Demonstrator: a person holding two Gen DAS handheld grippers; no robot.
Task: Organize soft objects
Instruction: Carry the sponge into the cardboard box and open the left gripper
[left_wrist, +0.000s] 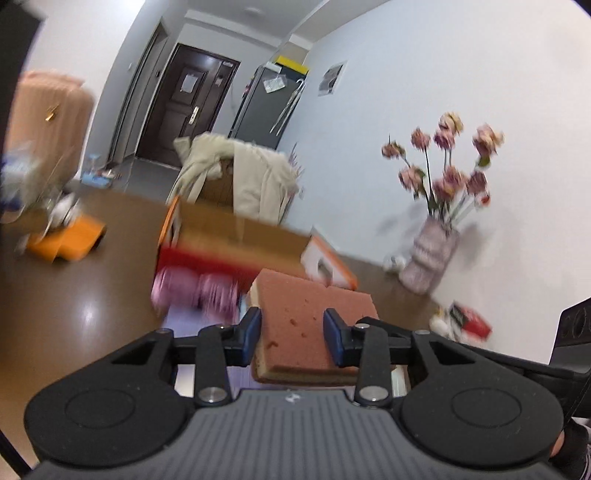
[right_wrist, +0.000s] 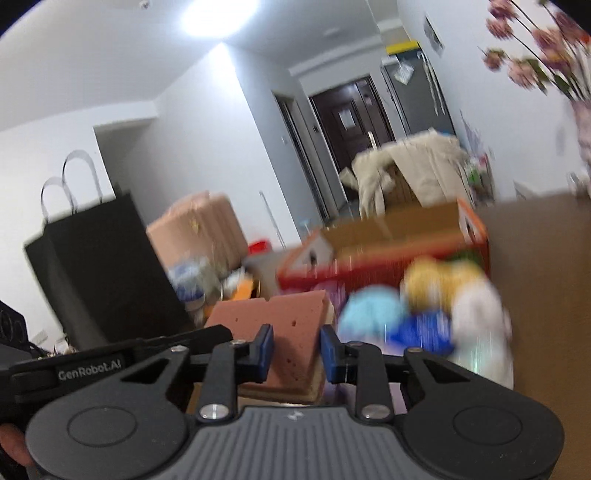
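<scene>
Both tongs loaded, mid-carry. Left tongs (left_wrist: 291, 334) pinch a flat terracotta-pink sponge with a pale yellow underlayer (left_wrist: 314, 317); blue pads bite its two long sides, and the sponge sticks out forward, tilted, clear of the brown surface (left_wrist: 74, 295). Right tongs (right_wrist: 296, 349) pinch a second pink sponge of the same build (right_wrist: 284, 332), also clear of the surface.

Step, as I read it: transport phase, one sponge per hand, heading for the open cardboard box with orange-and-white flaps and a red front (left_wrist: 236, 236). In the left view it sits just beyond the sponge, centre. In the right view it is far and right of the sponge, with a blurred heap of soft things near it: a light blue lump (right_wrist: 373, 314), a yellow one (right_wrist: 439, 280), a white one (right_wrist: 480, 314). Blur is too heavy to say whether those lie in the box or in front of it.

Next move needs:
- carry each sponge over the box rim, not into the red front
- spread the tongs only once over the opening
- stagger the hands so the two sponges don't collide

Risk: the foam is squeezed, so it may spring sideways on release.
</scene>
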